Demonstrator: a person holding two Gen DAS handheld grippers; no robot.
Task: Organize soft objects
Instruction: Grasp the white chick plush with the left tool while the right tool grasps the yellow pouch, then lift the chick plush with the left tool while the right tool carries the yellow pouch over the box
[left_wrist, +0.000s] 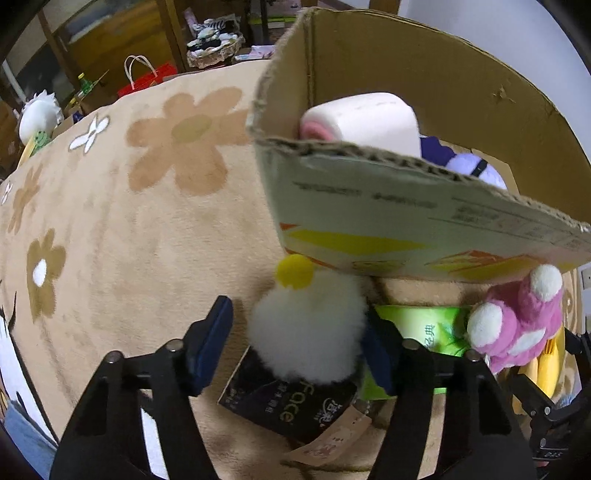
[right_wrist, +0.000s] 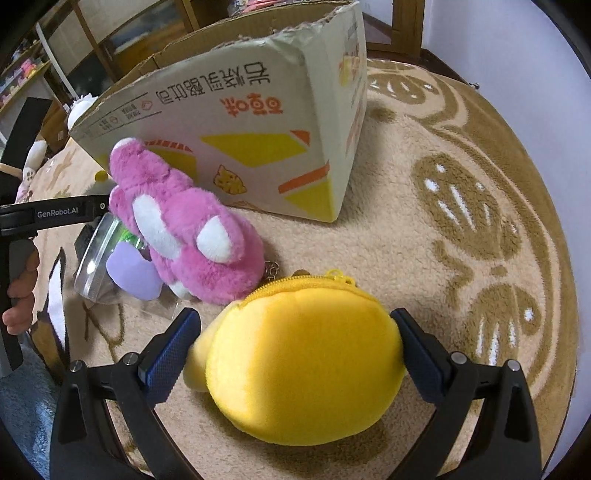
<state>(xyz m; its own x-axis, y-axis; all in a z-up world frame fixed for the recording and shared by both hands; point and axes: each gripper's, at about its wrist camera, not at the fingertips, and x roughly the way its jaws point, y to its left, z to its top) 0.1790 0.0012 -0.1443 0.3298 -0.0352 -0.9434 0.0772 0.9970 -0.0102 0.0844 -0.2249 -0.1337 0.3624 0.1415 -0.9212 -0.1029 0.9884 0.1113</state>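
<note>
My left gripper (left_wrist: 299, 339) is open around a white fluffy plush with a yellow pompom (left_wrist: 308, 328); its right finger touches the plush, the left finger stands apart. The plush lies on a black pack (left_wrist: 291, 406) in front of the cardboard box (left_wrist: 424, 229). A white-and-pink roll (left_wrist: 364, 120) and a lilac plush (left_wrist: 469, 168) lie inside the box. My right gripper (right_wrist: 297, 343) is open around a yellow zip pouch (right_wrist: 306, 365) on the carpet. A pink-and-white plush (right_wrist: 188, 229) leans against the box (right_wrist: 236, 122); it also shows in the left wrist view (left_wrist: 517, 321).
A green tissue pack (left_wrist: 424, 328) lies by the black pack. A clear round tin (right_wrist: 94, 254) and a lilac piece (right_wrist: 133, 269) sit left of the pink plush. A beige flower carpet (left_wrist: 129, 221) covers the surface. Red bag (left_wrist: 147, 77) and basket (left_wrist: 216, 46) stand behind.
</note>
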